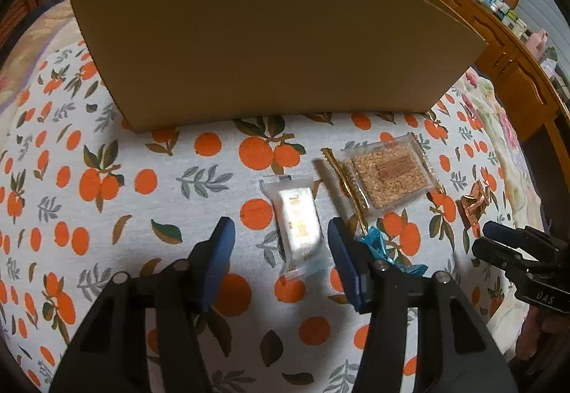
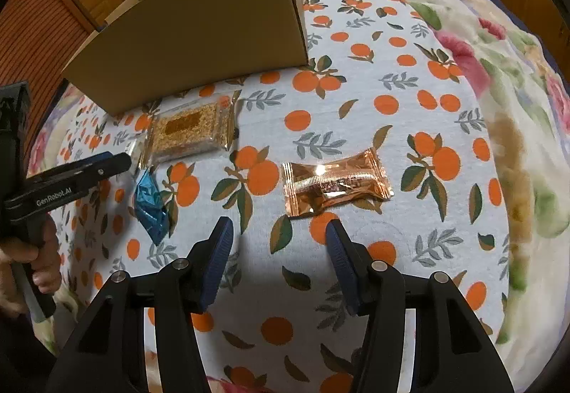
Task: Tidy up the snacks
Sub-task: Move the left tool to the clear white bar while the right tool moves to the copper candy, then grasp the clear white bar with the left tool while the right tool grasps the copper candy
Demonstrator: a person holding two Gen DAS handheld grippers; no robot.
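Snacks on orange-print cloth, left gripper (image 1: 281,232) jaws spread around white packet (image 1: 299,225), right gripper (image 2: 279,232) jaws spread.

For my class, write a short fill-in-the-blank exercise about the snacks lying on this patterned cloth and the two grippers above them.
1. The cloth is printed with ____ fruits and leaves.
2. The left gripper has the ____ snack packet between its open fingers.
3. The copper foil packet lies just ahead of the ____ gripper.
4. Behind the sesame bar stands a cardboard ____.

Missing words: orange; white; right; box
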